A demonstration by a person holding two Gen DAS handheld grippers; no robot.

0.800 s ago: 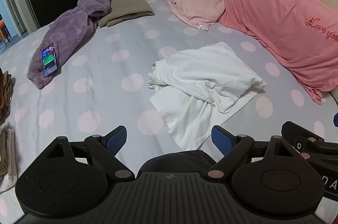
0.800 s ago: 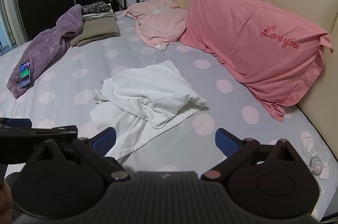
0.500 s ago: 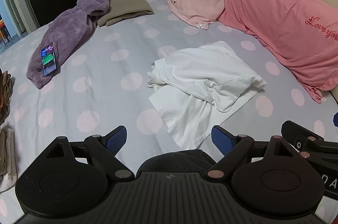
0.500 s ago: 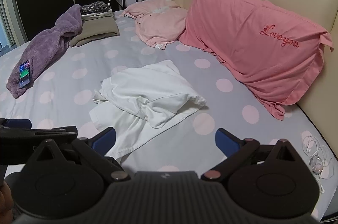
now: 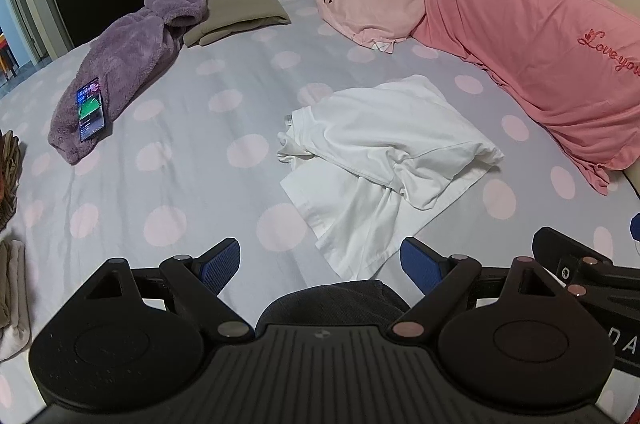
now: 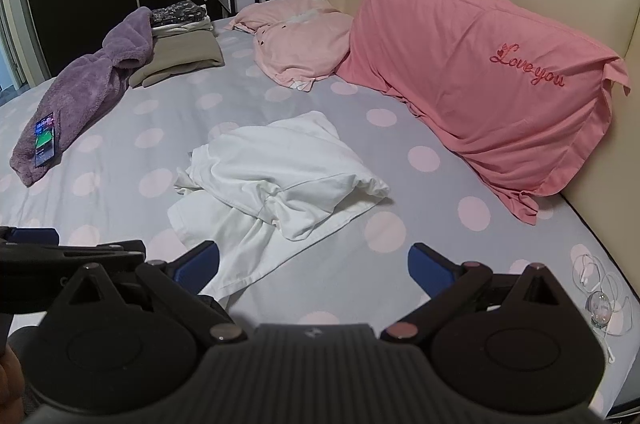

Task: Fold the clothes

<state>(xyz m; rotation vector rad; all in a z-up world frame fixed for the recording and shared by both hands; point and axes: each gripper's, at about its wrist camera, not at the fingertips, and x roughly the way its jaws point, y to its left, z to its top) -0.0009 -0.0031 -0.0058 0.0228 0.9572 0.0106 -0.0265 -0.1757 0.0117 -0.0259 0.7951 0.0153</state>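
A crumpled white garment lies in the middle of the dotted grey bed sheet. My left gripper hovers open just short of the garment's near hem, nothing between its blue pads. Open too, my right gripper hangs over the garment's near right corner, its pads holding nothing. Each view catches the other gripper's body at its edge.
A purple fleece garment with a phone on it lies far left. Folded clothes are stacked behind it. A pink garment and a pink pillow lean by the headboard. A white cable lies at the right edge.
Both views have shifted only slightly; the grippers stay open and the white garment has not moved.
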